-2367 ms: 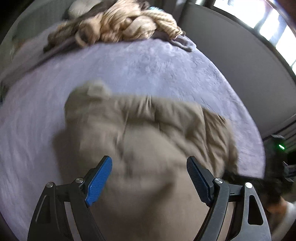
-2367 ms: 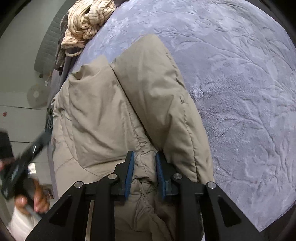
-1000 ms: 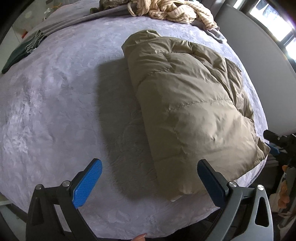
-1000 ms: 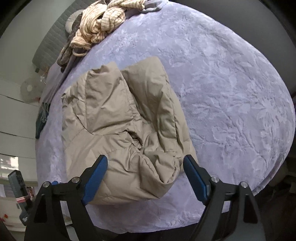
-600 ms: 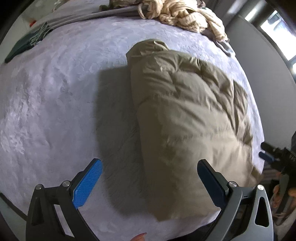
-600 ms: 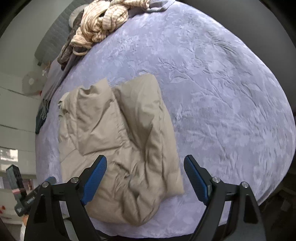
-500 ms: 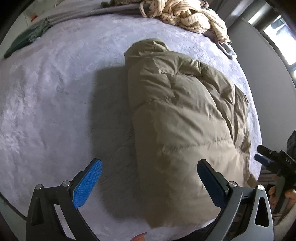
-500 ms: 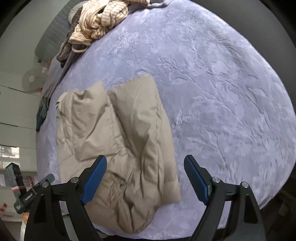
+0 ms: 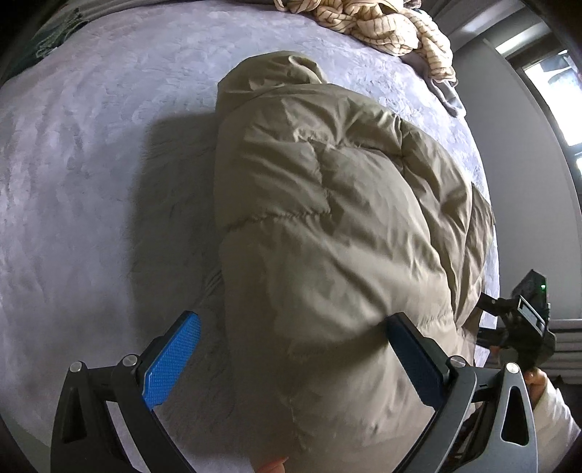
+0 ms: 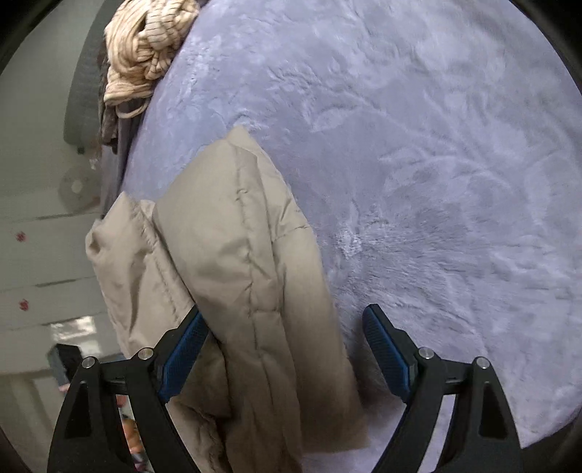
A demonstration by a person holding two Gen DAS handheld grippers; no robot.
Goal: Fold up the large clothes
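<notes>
Folded tan puffer jacket [image 9: 327, 225] lying on a lavender plush bedspread [image 9: 91, 163], near the bed's edge. Left gripper [image 9: 291, 364] spread wide above the jacket's near end, its blue pad [image 9: 171, 364] over bare bedspread just left of the jacket, the other finger over the fabric; nothing pinched. Right gripper [image 10: 283, 349] likewise wide open, straddling the jacket's right edge [image 10: 254, 273], one finger over the jacket, the other over bedspread [image 10: 436, 182]. Striped cream garment [image 9: 382, 25] heaped at the far side, well apart.
</notes>
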